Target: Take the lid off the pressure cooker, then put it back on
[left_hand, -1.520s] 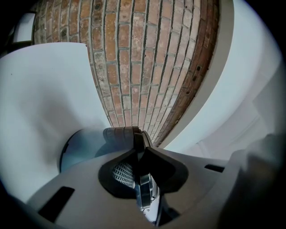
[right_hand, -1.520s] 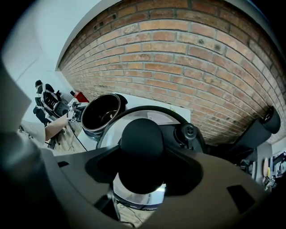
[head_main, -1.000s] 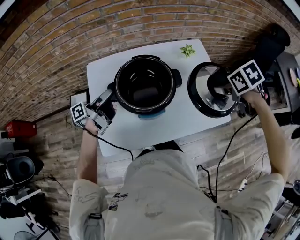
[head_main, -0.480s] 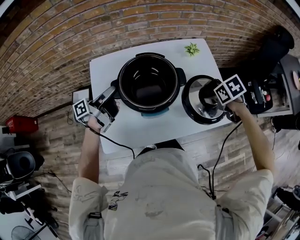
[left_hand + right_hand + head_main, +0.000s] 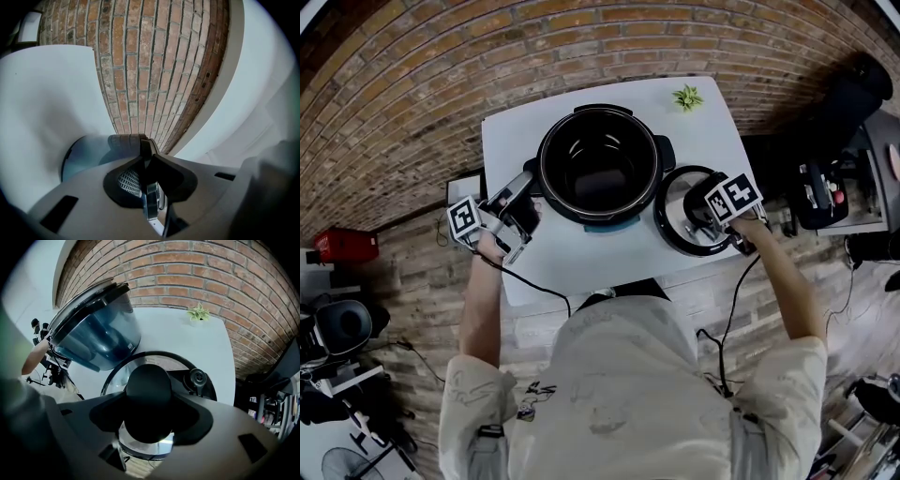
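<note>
As gripper views alone show | left fingers [image 5: 177,179] clamp handle [image 5: 124,140] | right fingers [image 5: 193,420], lid knob [image 5: 149,397]

Soft, even light leaves no hard shadows on the white table [image 5: 581,262], which washes out pale in the left gripper view. Wide lenses bow the brick wall [image 5: 487,56] and darken every corner. The nearest foreground in both gripper views is blurred. The lid [image 5: 178,364] glints at its near edge.

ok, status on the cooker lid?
Left hand-held gripper shut on pot handle. Right hand-held gripper shut on lid knob; lid off, beside open pot. Nothing between lid and pot.
</note>
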A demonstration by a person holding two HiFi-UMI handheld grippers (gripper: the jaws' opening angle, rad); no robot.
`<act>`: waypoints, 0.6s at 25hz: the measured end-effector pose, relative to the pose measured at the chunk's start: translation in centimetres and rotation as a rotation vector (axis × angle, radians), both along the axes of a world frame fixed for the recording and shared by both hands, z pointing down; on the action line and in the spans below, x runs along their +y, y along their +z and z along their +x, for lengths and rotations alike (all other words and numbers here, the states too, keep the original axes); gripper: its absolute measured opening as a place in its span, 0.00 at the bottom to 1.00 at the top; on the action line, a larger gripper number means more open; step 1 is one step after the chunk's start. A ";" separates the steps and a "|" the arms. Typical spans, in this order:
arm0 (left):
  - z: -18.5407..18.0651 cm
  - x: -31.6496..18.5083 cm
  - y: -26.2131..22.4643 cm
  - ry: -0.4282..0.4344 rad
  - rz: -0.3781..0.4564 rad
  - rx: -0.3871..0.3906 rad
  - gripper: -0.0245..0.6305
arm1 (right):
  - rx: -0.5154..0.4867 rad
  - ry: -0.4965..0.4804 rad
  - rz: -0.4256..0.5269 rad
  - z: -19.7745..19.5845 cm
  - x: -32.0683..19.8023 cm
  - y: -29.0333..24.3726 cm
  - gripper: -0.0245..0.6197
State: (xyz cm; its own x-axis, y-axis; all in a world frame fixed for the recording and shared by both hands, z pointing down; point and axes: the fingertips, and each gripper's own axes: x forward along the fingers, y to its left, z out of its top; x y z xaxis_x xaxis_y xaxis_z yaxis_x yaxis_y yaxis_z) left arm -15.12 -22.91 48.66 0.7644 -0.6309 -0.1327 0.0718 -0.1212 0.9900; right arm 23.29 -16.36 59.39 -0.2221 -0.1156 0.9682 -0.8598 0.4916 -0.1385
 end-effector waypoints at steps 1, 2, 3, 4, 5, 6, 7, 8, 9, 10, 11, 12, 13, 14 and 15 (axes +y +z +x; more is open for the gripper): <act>0.0 0.0 0.0 -0.002 0.000 0.001 0.15 | 0.000 0.003 0.000 -0.1 0.1 0.4 0.49; 0.0 0.0 0.0 -0.003 0.000 0.003 0.15 | -0.002 0.009 0.001 -0.2 0.2 0.8 0.49; 0.0 0.0 0.0 -0.005 -0.001 0.005 0.15 | -0.001 0.013 0.005 -0.3 0.3 1.2 0.49; 0.0 0.0 0.0 -0.007 -0.002 0.007 0.15 | 0.007 0.012 0.012 -0.4 0.4 1.6 0.49; 0.0 0.0 0.0 -0.009 -0.003 0.009 0.15 | 0.023 0.002 0.026 -0.5 0.6 2.0 0.49; -0.1 0.0 0.0 -0.011 -0.004 0.011 0.15 | 0.039 -0.011 0.043 -0.6 0.7 2.3 0.49; -0.1 0.0 0.0 -0.012 -0.003 0.012 0.15 | 0.048 -0.021 0.060 -0.6 0.8 2.6 0.49; -0.1 0.0 0.0 -0.014 -0.001 0.013 0.15 | 0.050 -0.023 0.073 -0.7 0.8 2.7 0.49; -0.2 0.0 0.0 -0.015 0.001 0.014 0.15 | 0.048 -0.021 0.080 -0.7 0.8 2.7 0.49; -0.2 0.0 0.0 -0.016 0.002 0.015 0.15 | 0.046 -0.019 0.082 -0.7 0.8 2.7 0.49; -0.2 0.0 0.0 -0.018 0.003 0.017 0.15 | 0.045 -0.020 0.082 -0.7 0.8 2.7 0.49; -0.2 0.0 0.0 -0.020 0.004 0.020 0.15 | 0.045 -0.022 0.081 -0.7 0.8 2.7 0.49; -0.2 0.0 0.0 -0.022 0.005 0.022 0.15 | 0.046 -0.025 0.079 -0.7 0.7 2.7 0.49; -0.2 0.0 0.0 -0.024 0.005 0.024 0.15 | 0.047 -0.028 0.079 -0.7 0.7 2.7 0.49; -0.2 0.0 0.0 -0.026 0.005 0.026 0.15 | 0.047 -0.029 0.079 -0.7 0.7 2.7 0.49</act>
